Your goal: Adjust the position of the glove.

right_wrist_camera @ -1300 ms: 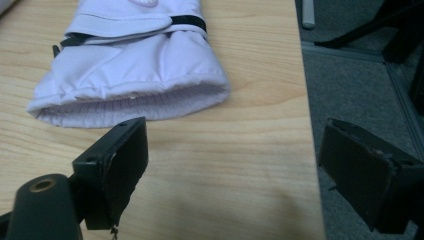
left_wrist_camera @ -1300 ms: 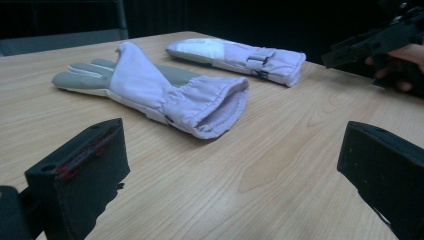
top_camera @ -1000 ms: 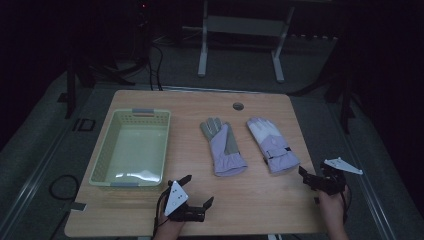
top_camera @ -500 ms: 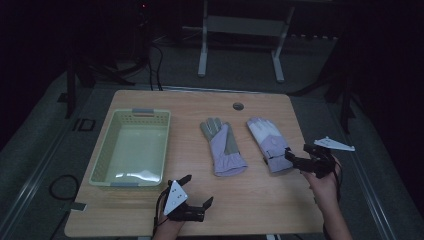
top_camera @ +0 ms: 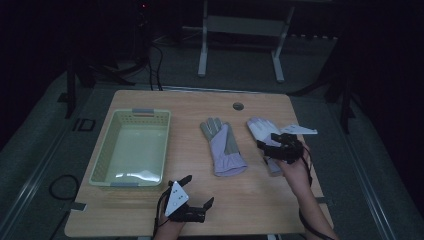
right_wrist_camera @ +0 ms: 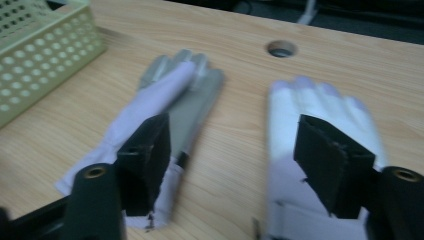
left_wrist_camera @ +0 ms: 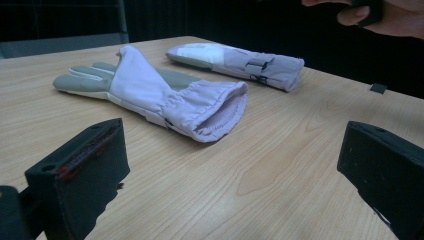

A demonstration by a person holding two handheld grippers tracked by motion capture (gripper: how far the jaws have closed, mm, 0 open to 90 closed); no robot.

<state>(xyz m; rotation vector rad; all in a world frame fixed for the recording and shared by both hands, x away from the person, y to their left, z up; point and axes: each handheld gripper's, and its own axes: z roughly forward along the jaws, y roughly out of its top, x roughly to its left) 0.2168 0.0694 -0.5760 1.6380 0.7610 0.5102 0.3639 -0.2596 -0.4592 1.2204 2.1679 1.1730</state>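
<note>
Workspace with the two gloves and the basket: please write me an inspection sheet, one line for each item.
Surface: wooden table, with a round cable hole near the far edge.
Job's things: grey-palmed glove lies flat at the middle; white-backed glove lies to its right, under the right claw.
Clutter: empty green basket on the left.
Grippers: left claw open, low at the near edge; right claw open above the white-backed glove, holding nothing.
Cables: one trails from the right claw; another lies on the floor.
Surroundings: dark room, metal stand behind the table.
</note>
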